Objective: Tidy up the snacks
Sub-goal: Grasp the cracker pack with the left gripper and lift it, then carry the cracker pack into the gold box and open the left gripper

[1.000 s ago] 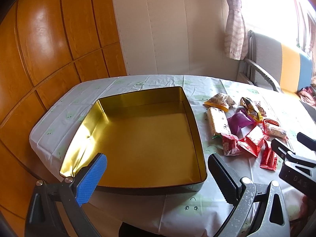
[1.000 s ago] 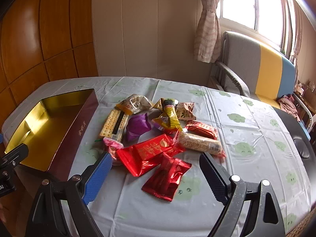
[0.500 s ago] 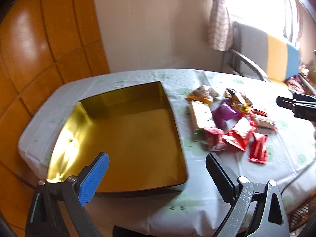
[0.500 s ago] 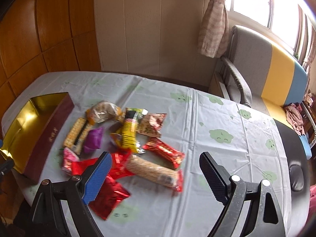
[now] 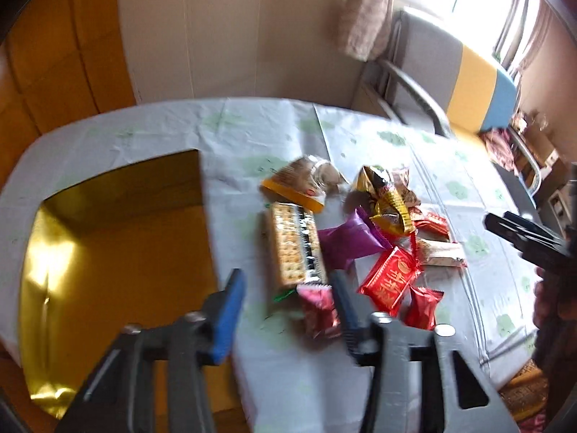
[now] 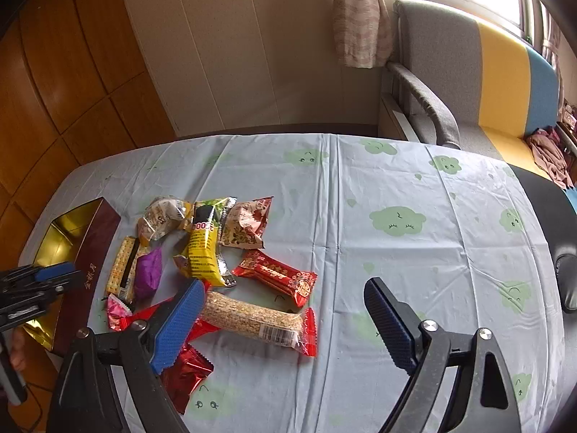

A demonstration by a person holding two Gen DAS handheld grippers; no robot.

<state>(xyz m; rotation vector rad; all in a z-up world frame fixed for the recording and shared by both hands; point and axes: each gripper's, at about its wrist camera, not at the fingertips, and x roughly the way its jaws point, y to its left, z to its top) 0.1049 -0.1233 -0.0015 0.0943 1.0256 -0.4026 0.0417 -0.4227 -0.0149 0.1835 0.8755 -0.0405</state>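
Open tin (image 5: 119, 252), gold-lined with maroon outer wall (image 6: 95, 252), was set at left end of table. Snack pile was heaped just beside it on right. Cracker pack (image 5: 294, 249) was laid lengthwise nearest tin; purple pouch (image 5: 346, 241) touching its right side. Yellow wrapper (image 6: 203, 249) was lying over pile centre. Long sesame bar (image 6: 252, 317) in clear wrap was laid across red packets. Red patterned bar (image 6: 277, 276) was placed just behind it. Small pink packet (image 5: 319, 308) was seen at pile's near edge.

Left wrist view low over tin (image 5: 119, 252), right wrist view higher, both facing shared snack pile (image 6: 216, 252)
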